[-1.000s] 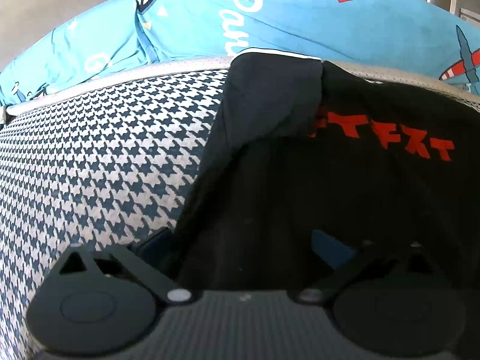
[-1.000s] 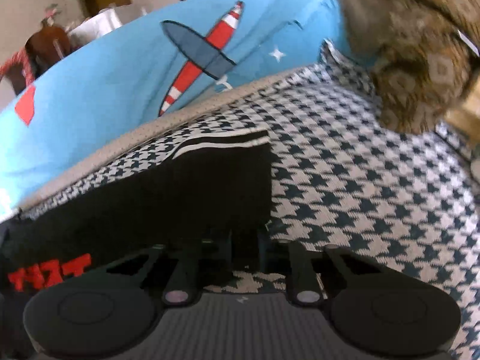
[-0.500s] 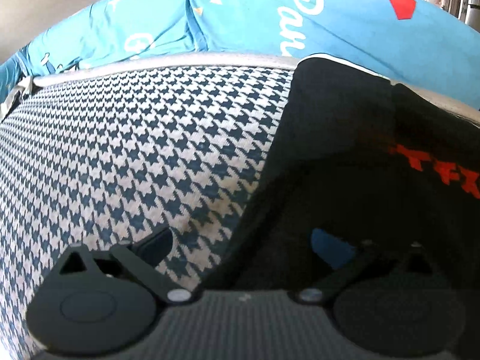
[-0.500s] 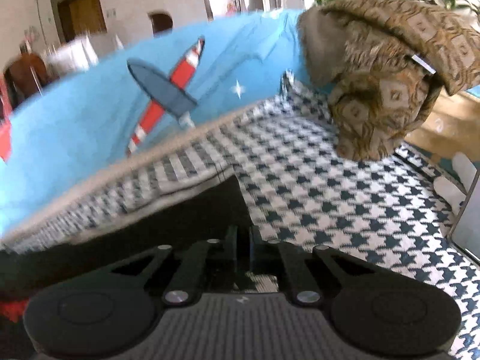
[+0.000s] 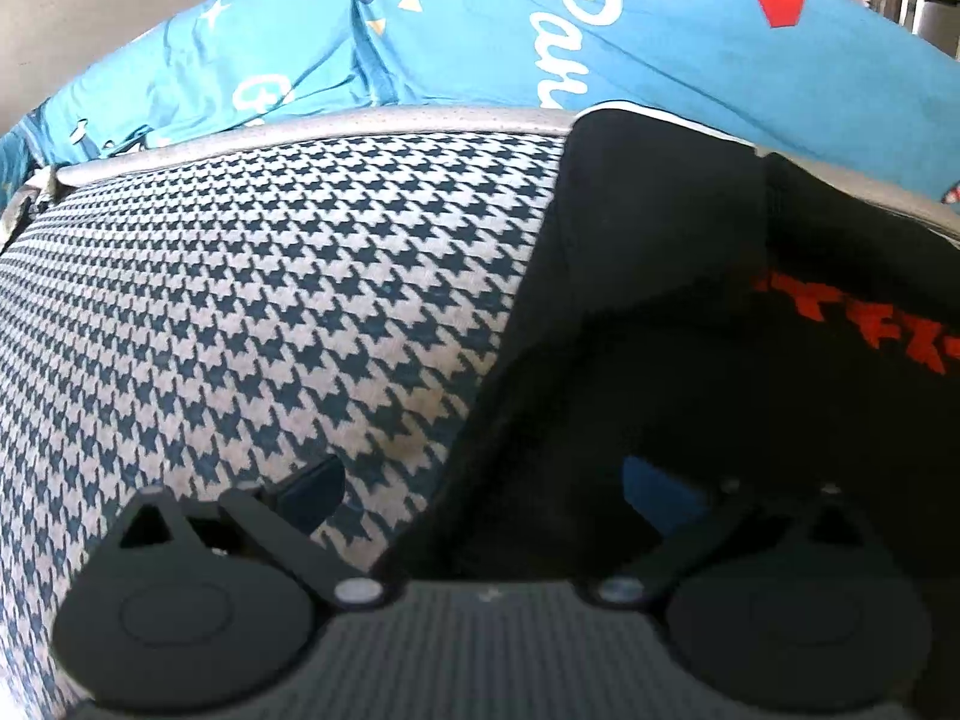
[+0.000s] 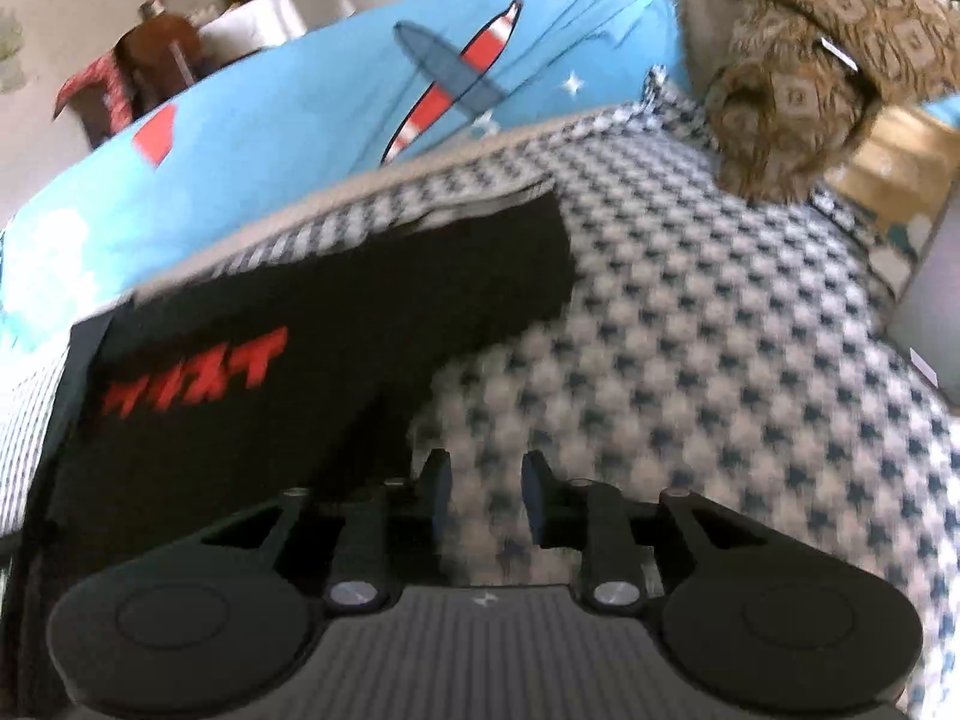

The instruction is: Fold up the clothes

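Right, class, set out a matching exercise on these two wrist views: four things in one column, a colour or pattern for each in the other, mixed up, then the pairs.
Things:
1. shirt
2. bedcover
3. quilt
4. blanket

Looks:
a. bright blue with a plane print
b. brown, patterned
c. black with red lettering
d. navy and white houndstooth

Pairs: 1-c, 2-d, 3-a, 4-b

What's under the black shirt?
The black shirt lies on a houndstooth cover, which shows all around it. Anything directly beneath the shirt is hidden by the fabric.
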Demonstrator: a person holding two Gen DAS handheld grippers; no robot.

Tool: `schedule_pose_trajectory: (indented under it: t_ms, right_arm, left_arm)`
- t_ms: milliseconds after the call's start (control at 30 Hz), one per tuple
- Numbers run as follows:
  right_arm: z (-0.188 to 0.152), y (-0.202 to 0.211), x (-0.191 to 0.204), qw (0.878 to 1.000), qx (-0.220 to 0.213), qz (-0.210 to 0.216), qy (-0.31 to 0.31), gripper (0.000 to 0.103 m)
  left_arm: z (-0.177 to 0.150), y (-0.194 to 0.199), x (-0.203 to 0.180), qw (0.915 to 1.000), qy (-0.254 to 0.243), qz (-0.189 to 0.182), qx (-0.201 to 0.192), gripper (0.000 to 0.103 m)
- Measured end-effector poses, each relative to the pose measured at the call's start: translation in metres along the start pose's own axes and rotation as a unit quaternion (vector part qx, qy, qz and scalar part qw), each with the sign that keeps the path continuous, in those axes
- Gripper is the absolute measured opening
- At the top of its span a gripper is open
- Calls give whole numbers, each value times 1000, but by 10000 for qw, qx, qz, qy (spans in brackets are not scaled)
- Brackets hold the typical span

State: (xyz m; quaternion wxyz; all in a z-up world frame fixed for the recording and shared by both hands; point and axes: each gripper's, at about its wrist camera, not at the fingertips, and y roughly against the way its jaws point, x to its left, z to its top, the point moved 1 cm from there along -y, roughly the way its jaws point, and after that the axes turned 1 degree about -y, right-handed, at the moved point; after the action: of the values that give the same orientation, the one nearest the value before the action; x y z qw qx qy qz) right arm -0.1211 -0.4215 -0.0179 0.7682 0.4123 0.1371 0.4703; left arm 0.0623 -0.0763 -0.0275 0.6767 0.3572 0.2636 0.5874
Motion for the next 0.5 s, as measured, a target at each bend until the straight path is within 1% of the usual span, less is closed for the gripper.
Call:
schedule_pose_trajectory:
  t_ms: [100, 167, 300, 400, 467, 500]
  right_arm:
    - [-25, 11, -2, 9999, 99, 59, 1, 32]
    - [-39, 19, -1, 9999, 51, 27, 121, 35]
    - [-62, 31, 7, 9983, -93, -78, 564, 40]
    - [-75, 35, 16, 9953, -218, -195, 918, 39]
    - [-80, 35, 21, 9936, -284, -219, 1066, 36]
    - [-82, 35, 23, 9930, -312, -216, 1117, 32]
  left_arm:
    - [-2, 7, -2, 9998, -100, -129, -108, 103]
    - [-3, 11, -3, 9995, -169, -152, -207, 103]
    - [-4, 13, 0, 9993, -183, -205, -250, 103]
    - [-7, 15, 5, 9995, -100, -208, -234, 103]
    - [-9, 15, 10, 9996, -43, -200, -212, 103]
    - [-10, 16, 12, 9996, -18, -195, -206, 103]
